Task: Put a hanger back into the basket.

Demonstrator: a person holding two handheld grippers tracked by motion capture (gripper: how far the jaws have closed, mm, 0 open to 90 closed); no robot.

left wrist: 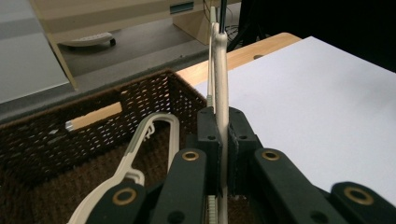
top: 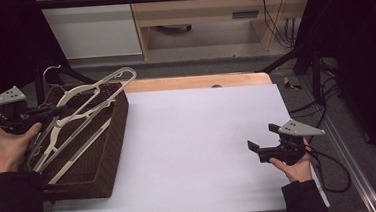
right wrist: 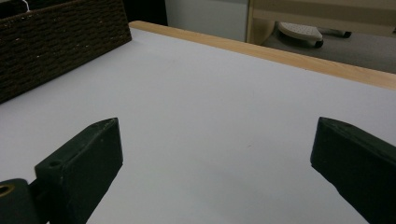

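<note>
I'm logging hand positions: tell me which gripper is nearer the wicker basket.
Left. The left gripper is over the wicker basket, shut on a white hanger. The right gripper is open above the white table surface, well away from it.

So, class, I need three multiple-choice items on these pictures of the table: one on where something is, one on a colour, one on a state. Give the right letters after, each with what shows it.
1. Where does the wicker basket stand?
A. at the table's left end
B. at the table's right end
C. on the floor

2. What colour is the sheet that covers the table?
A. green
B. white
C. red

3. How do the two tools stand?
A. both open
B. both shut on hangers
C. the left tool shut on a hanger, the right tool open

Answers:
1 A, the high view has the basket on the table's left end, by the left hand.
2 B, the sheet is plain white in every view.
3 C, the left gripper view has the jaws clamped on the pale hanger; the right gripper view has its jaws wide apart over bare sheet.
</note>
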